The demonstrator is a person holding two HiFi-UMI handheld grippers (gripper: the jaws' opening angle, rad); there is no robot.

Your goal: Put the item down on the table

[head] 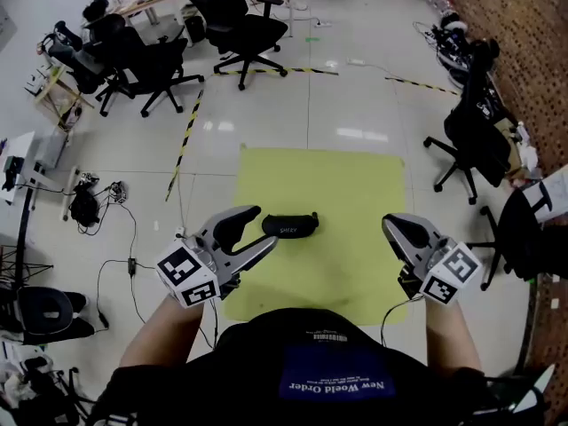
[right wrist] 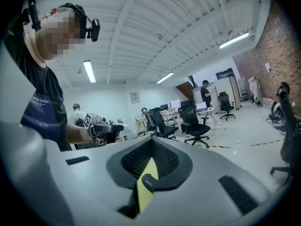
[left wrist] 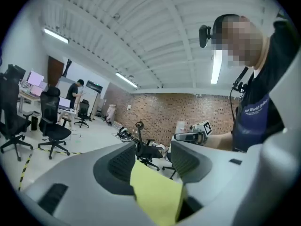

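A black oblong case lies flat on the yellow-green table top, nothing gripping it. My left gripper is open, its tips just by the case's left end. In the left gripper view the left gripper has nothing between its jaws, only the yellow table top shows through the gap. My right gripper is over the table's right side, apart from the case, jaws together. In the right gripper view the right gripper is shut at the tips, and the case shows below through the slit.
Black office chairs stand on the floor beyond the table and more chairs along the brick wall at the right. Cables and a black bag lie on the floor at the left. Yellow-black tape runs across the floor.
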